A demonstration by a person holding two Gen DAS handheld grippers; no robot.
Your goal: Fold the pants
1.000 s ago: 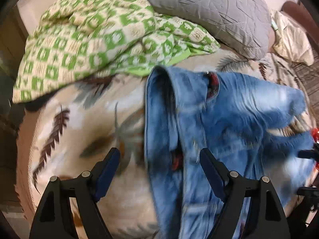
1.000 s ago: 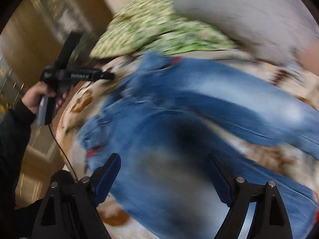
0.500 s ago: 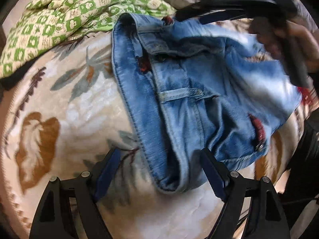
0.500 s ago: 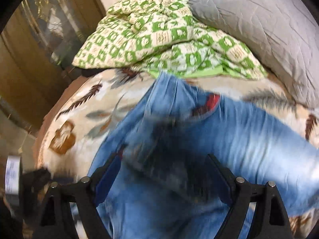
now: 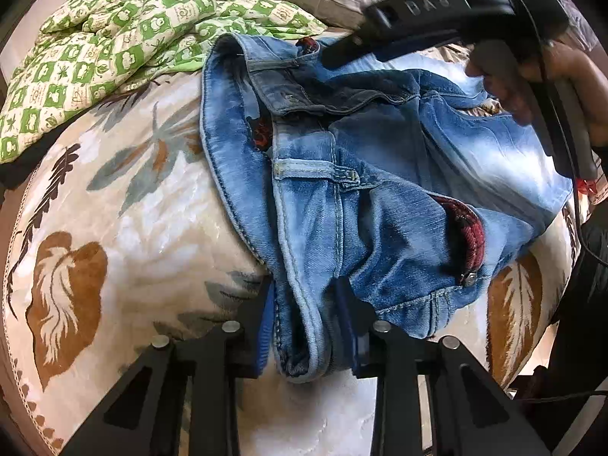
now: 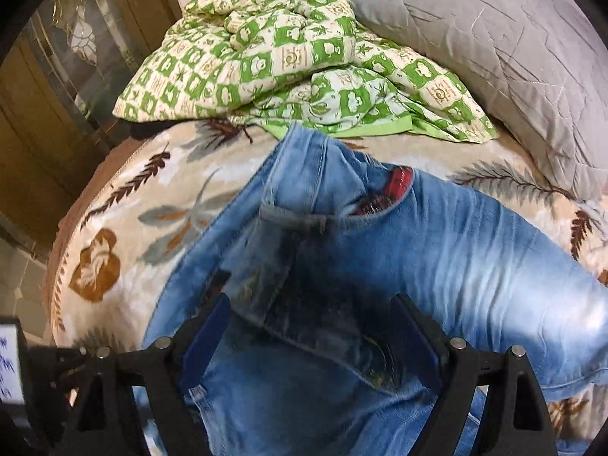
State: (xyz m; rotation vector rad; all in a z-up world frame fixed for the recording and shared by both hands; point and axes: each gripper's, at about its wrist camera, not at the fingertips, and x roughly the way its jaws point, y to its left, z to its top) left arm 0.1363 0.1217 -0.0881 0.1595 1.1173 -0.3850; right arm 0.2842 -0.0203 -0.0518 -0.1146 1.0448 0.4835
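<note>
Pants: blue washed denim, spread across the centre and right of the left wrist view on a cream blanket printed with brown leaves and grey fronds. Waistband is seen running from upper centre down to lower centre; a belt loop is seen at mid-frame, and red lining is shown at two pocket openings.

Left gripper: seen at lower centre of its own view, jaws drawn narrow and clamped on a bunched fold of the waistband, denim pressed between both blue pads.

Right gripper: seen at lower centre of the right wrist view, jaws set wide, blue pads apart over a shadowed area of the pants; whether the pads touch the cloth cannot be told. In the left wrist view its black body is seen blurred at upper right, held in a hand above the denim.

Green-and-cream checked quilt: crumpled, at upper centre of the right wrist view, its lower edge just beside the waistband.

Grey quilted pillow: at upper right, overlapping the quilt.

Dark wooden cabinet: at upper left, beyond the blanket's edge.
</note>
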